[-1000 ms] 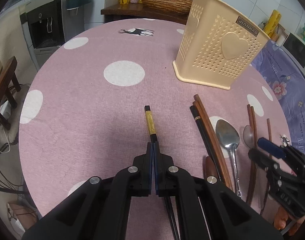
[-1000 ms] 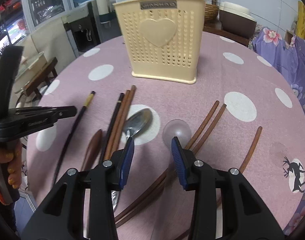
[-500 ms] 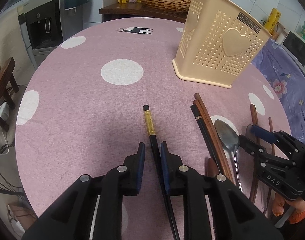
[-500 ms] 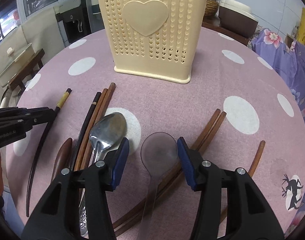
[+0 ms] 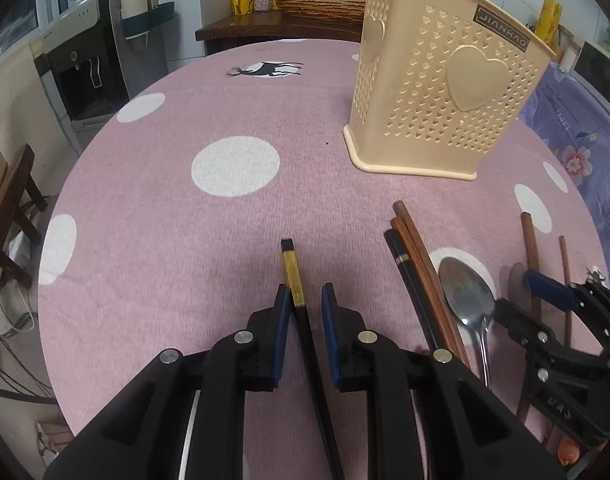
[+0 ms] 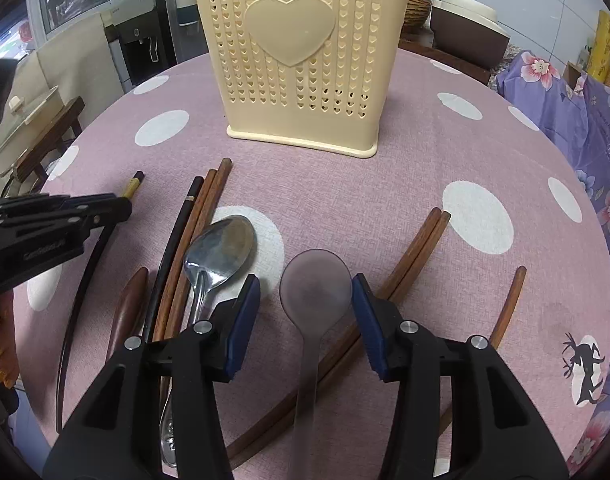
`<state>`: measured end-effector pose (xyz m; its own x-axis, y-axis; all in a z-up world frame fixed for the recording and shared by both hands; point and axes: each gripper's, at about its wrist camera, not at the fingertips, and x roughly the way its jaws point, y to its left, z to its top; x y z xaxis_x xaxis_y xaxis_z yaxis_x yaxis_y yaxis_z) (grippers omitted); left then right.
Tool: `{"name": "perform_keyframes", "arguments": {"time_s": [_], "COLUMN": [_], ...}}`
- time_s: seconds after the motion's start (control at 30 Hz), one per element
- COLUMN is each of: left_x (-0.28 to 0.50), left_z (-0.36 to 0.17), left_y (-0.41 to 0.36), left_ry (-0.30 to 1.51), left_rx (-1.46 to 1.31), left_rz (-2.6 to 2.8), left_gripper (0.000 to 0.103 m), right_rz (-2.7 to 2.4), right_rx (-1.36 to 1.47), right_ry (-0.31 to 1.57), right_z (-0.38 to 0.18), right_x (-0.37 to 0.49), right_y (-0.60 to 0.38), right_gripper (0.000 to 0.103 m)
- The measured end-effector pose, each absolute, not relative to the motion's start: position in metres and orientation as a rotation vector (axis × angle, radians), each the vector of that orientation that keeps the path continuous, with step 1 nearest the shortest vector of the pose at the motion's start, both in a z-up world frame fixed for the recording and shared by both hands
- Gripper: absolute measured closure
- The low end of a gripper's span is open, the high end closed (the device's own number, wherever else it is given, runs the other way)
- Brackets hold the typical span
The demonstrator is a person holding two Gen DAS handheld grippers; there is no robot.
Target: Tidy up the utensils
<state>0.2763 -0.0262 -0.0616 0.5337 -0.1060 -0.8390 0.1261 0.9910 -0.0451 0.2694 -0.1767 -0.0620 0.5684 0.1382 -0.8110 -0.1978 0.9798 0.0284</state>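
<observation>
While left gripper [image 5: 303, 304] gapes astride black gold-banded chopstick [image 5: 292, 276], right gripper [image 6: 305, 300] spreads wide around translucent spoon [image 6: 315, 284], near holder [image 6: 301, 60].

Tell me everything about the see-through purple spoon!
The translucent spoon looks like smoky purplish plastic, with a round bowl and a long flat handle. It lies flat on the pink dotted tablecloth, bowl toward the cream utensil holder. Its handle crosses over brown chopsticks. The right gripper is open around the bowl, not touching it.
</observation>
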Motion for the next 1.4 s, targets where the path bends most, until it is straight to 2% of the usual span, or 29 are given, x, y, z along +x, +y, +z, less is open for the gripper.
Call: {"name": "perform_keyframes", "arguments": {"time_s": [0.23, 0.37, 1.07, 1.4], "left_x": [0.284, 0.284, 0.280, 0.253], "left_z": [-0.062, -0.062, -0.059, -0.015], "left_y": [-0.028, -0.028, -0.027, -0.019], "left_ry": [0.990, 0.988, 0.972, 0.860], "left_rx": [0.038, 0.036, 0.012, -0.046], "left_rz": [-0.103, -0.096, -0.107, -0.157], "left_gripper": [0.094, 0.094, 0.095, 0.095], "right_rz": [0.187, 0.192, 0.225, 0.262], "right_rx": [-0.062, -0.067, 0.002, 0.067], "right_ry": [0.947, 0.945, 0.918, 0.794], "right_z": [-0.062, -0.061, -0.057, -0.017], "right_x": [0.269, 0.268, 0.266, 0.239], "right_y": [-0.176, -0.173, -0.181, -0.199], "right_gripper": [0.056, 0.066, 0.066, 0.066]}}
